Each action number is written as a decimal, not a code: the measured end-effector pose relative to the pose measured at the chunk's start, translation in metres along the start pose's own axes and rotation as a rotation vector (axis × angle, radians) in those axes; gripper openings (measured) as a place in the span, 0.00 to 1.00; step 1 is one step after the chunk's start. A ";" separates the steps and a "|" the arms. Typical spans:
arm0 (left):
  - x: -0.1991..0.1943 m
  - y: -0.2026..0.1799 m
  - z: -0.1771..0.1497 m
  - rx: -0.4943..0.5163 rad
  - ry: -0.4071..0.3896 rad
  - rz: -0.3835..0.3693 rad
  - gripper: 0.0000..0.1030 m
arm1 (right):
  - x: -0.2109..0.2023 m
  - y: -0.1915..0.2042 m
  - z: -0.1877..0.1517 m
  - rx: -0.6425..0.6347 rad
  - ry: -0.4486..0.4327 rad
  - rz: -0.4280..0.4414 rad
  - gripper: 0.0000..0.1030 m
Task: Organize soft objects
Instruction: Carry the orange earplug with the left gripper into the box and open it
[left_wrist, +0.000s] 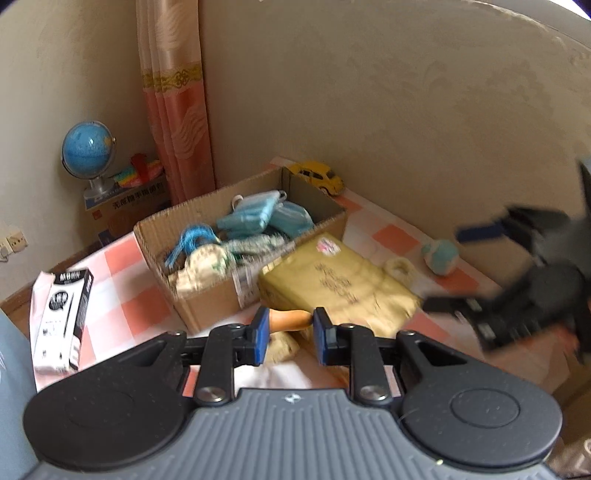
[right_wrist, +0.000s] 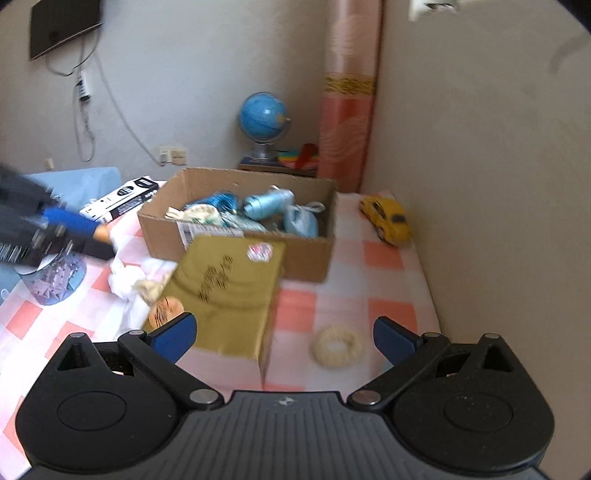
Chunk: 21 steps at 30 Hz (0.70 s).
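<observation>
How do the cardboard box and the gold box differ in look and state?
The cardboard box is plain brown and open-topped, with soft blue and cream items inside; the gold box is closed, with dark lettering and a sticker on its top. The cardboard box sits nearer the wall, the gold box in front of it, nearer the camera. Both rest on the checked cloth.

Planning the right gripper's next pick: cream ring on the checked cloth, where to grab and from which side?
Judging by its pose, take the cream ring across one side of its band, one finger in the hole, one outside, coming from above. It lies flat on the checked cloth, clear of the gold box, and the right gripper is open.
</observation>
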<state>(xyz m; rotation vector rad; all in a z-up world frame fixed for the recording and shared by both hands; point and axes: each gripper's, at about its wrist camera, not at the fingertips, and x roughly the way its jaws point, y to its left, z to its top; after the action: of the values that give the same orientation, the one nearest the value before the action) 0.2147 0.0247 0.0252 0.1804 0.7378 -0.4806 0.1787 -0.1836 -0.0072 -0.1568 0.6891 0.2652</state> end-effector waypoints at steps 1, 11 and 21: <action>0.003 0.001 0.005 0.001 0.000 0.002 0.23 | -0.002 0.000 -0.004 0.004 0.001 -0.008 1.00; 0.045 0.016 0.061 0.003 -0.014 0.074 0.23 | -0.015 -0.017 -0.023 0.061 0.002 -0.052 1.00; 0.052 0.012 0.071 -0.017 -0.044 0.132 0.82 | -0.027 -0.030 -0.035 0.088 -0.002 -0.063 1.00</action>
<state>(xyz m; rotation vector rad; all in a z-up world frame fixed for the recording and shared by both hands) 0.2967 -0.0063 0.0411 0.2006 0.6818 -0.3516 0.1469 -0.2252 -0.0147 -0.0937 0.6918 0.1741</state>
